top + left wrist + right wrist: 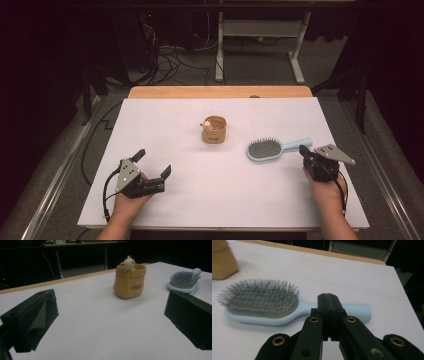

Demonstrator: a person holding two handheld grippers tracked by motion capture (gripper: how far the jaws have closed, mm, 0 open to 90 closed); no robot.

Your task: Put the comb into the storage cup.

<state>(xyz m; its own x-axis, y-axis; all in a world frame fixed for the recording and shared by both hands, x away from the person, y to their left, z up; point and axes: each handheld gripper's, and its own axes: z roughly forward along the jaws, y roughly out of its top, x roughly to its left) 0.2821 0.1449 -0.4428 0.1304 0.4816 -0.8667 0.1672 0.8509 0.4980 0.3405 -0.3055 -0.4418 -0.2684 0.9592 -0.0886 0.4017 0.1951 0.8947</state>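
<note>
Right gripper [329, 298] fingers together, hiding part of hairbrush [274, 305] handle (left gripper [152, 162] fingers apart)

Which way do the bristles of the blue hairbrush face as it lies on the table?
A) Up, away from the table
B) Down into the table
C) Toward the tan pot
A: the hairbrush lies on its back on the white table, with its grey bristles standing upward.

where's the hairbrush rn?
High view: the hairbrush lies bristles-up on the table's right side, right of the tan pot, its handle pointing toward the right gripper.
</note>
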